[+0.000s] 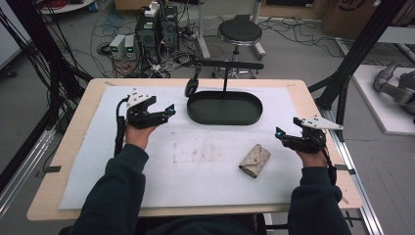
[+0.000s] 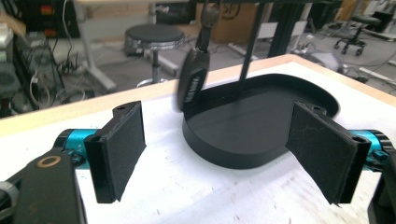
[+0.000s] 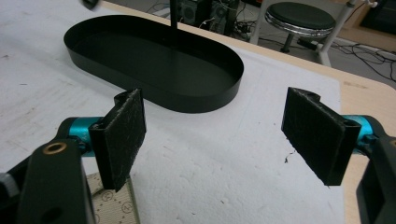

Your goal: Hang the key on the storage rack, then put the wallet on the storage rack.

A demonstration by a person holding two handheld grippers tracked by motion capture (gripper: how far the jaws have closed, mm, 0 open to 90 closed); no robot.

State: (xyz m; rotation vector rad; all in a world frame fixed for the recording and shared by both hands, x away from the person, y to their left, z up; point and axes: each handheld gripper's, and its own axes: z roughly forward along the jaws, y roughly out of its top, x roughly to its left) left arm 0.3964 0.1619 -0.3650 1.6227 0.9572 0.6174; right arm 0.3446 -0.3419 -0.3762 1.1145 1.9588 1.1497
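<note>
1. The key fob (image 1: 191, 87) hangs from the arm of the black stand (image 1: 229, 64), over the left end of the oval tray (image 1: 224, 108), just ahead and right of the left gripper (image 1: 170, 110), whose jaws stand wide, nothing between them.
2. The fob's long axis is near vertical; its white lettering is too blurred to read.
3. The right gripper (image 1: 279, 133), also wide and empty, hovers just right of the patterned key pouch (image 1: 255, 160) on the worktop (image 1: 73, 127); the pouch's print is illegible.

Black oval metal tray (image 1: 224, 115): smooth, matt | white foam table mat (image 1: 205, 171): rough, stained | beige cloth key pouch (image 1: 255, 160): patterned | pale wooden tabletop (image 1: 83, 117): smooth | black foam-like jaw pads (image 2: 122, 148): matt
</note>
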